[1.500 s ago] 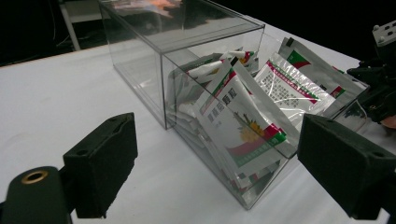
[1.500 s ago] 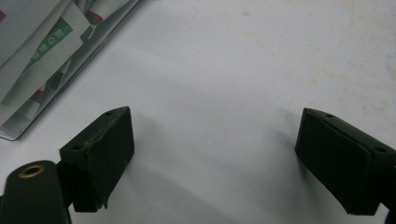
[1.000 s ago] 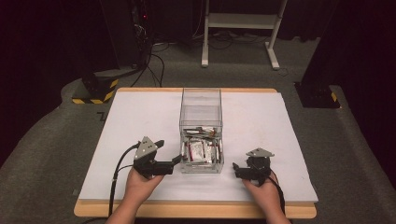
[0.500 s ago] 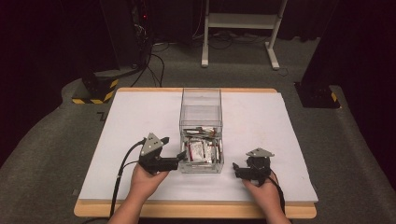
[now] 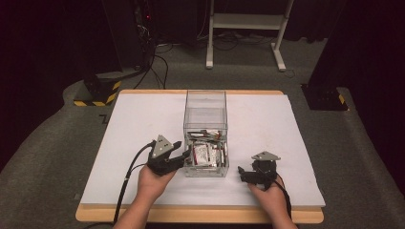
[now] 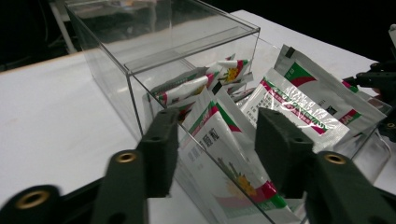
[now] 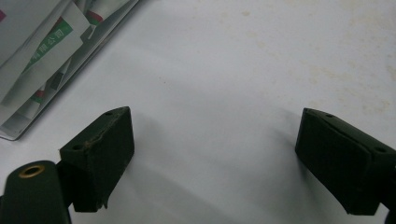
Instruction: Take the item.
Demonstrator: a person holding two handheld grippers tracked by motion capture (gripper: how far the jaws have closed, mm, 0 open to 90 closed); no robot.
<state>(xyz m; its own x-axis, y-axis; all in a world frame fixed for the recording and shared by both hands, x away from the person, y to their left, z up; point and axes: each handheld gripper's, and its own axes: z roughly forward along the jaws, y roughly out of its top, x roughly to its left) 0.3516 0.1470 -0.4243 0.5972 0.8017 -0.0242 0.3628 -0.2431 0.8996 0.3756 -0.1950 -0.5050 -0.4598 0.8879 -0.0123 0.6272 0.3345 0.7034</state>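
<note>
A clear plastic box point(image 5: 205, 112) stands on the middle of the white table top point(image 5: 138, 129). Several white sachets with red and green print point(image 5: 205, 153) lie piled in its near end. My left gripper point(image 5: 185, 156) is open at the box's near left corner. In the left gripper view its jaws point(image 6: 217, 149) straddle the clear wall point(image 6: 140, 51), with the sachets point(image 6: 299, 100) just behind it and nothing gripped. My right gripper point(image 5: 240, 172) rests on the table right of the box, open wide point(image 7: 215, 158) over bare white surface, sachets point(image 7: 42, 51) off to its upper left.
The table has a wooden front edge point(image 5: 200, 214). Beyond the far left corner lies a yellow-and-black striped block point(image 5: 98, 90) with cables. A white metal frame point(image 5: 243, 21) stands behind the table and a black stand base point(image 5: 325, 95) at the far right.
My left gripper has moved right and slightly forward, up to the box's near left corner. The right gripper has stayed in place.
</note>
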